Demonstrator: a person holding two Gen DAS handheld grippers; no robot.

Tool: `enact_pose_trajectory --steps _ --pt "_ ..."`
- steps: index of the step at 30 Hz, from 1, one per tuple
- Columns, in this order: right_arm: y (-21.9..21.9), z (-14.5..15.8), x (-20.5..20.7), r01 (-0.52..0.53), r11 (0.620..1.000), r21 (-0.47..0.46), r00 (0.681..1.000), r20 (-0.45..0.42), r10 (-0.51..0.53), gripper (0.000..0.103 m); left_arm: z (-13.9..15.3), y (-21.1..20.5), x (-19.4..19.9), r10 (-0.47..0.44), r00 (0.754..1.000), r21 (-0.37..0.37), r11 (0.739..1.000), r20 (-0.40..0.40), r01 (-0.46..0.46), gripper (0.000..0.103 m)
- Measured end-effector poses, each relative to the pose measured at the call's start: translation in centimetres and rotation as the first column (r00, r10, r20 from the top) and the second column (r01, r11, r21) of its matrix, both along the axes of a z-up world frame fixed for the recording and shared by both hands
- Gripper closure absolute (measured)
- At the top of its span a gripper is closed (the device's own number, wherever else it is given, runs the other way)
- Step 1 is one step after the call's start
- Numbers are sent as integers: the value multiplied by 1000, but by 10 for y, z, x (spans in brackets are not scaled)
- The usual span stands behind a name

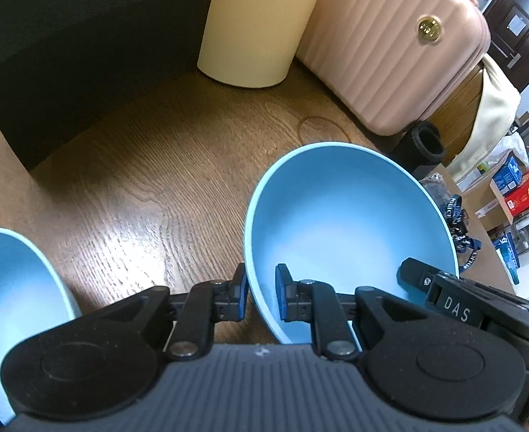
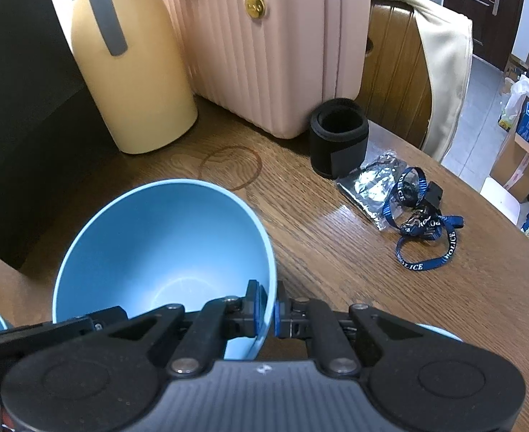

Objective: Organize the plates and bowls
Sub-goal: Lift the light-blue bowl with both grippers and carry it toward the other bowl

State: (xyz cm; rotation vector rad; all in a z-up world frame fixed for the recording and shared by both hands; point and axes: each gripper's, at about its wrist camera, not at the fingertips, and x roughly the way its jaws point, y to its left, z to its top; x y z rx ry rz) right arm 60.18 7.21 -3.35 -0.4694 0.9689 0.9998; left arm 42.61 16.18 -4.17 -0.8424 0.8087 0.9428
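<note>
Both claws are clenched on the same blue bowl [image 1: 351,223]: your left claw [image 1: 261,297] pinches the rim on one side, one pad outside the wall and one inside, and your right claw [image 2: 266,307] does the same on the opposite side. The right claw's tip also shows at the far rim in the left view. The bowl looks clear of the table [image 2: 354,280], tipped with its mouth facing forward, in front of the yellow jug [image 2: 131,82] and pink case [image 2: 264,46]. My read: you're mid-carry, so keep both hands level with each other and moving together, or the rim will twist out of one pinch. Don't squeeze harder; the wall is thin and smooth. A second blue bowl [image 1: 9,288] sits at the left edge of the left view, likely the one to nest into; line up over it before lowering. The bowl is plain matte light blue, deep, round, empty, no visible chips. Steer clear of the lanyard [image 2: 423,230] and black sleeve [image 2: 338,136] to the right.
</note>
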Motion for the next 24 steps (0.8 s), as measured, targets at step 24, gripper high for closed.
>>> enact_pose_trajectory --steps 24 --pt "-40 62 -53 23 998 61 1000 15 -24 96 67 -33 -47 -65 998 50 997 10 64 87"
